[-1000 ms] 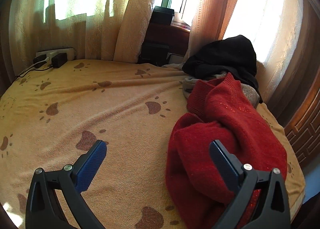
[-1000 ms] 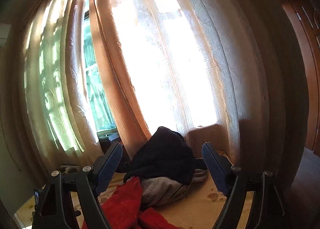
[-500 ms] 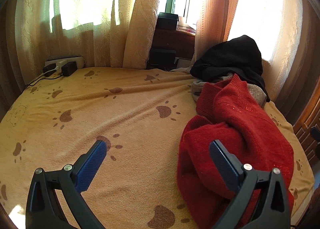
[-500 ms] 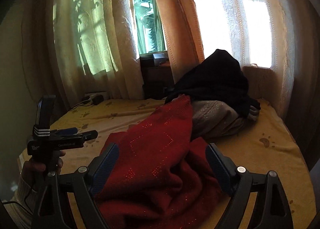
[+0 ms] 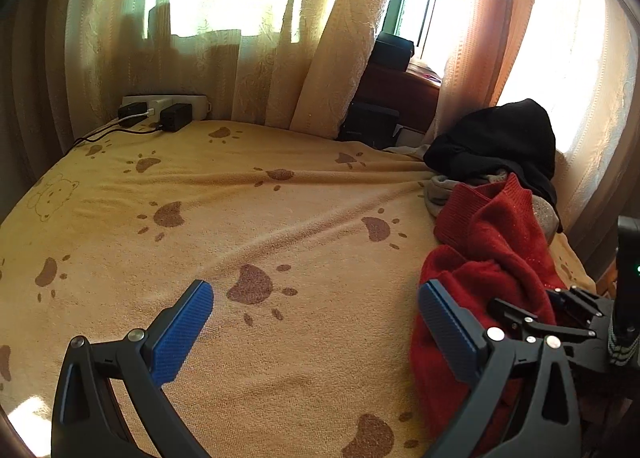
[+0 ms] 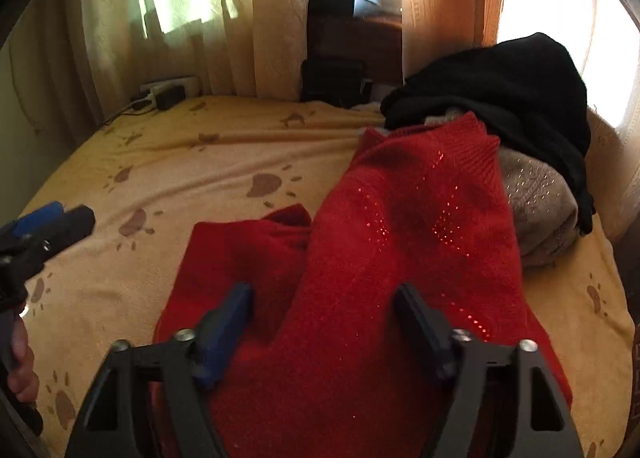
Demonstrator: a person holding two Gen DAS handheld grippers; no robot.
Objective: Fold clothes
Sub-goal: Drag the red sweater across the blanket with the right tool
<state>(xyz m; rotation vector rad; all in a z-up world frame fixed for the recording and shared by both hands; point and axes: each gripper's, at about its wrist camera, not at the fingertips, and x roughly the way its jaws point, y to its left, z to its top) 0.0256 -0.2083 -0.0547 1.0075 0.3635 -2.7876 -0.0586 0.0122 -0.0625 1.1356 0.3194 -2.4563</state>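
Note:
A crumpled red sweater (image 6: 400,242) with small sparkles lies on the right side of the yellow paw-print bedspread (image 6: 208,161). It also shows in the left wrist view (image 5: 496,258). My right gripper (image 6: 324,310) is open, low over the sweater's near part, with cloth bulging up between its fingers. My left gripper (image 5: 316,310) is open and empty above bare bedspread (image 5: 260,225), left of the sweater. The right gripper shows at the right edge of the left wrist view (image 5: 560,322).
A black garment (image 6: 504,97) lies on a grey knit one (image 6: 540,201) behind the sweater at the back right. A power strip with plugs (image 5: 160,109) sits at the back left. Dark boxes (image 6: 332,77) stand under the window. Curtains (image 5: 248,37) hang behind the bed.
My right gripper has tilted down from the window and dropped onto the red sweater. My left gripper has drifted left, so the sweater sits further right in its view.

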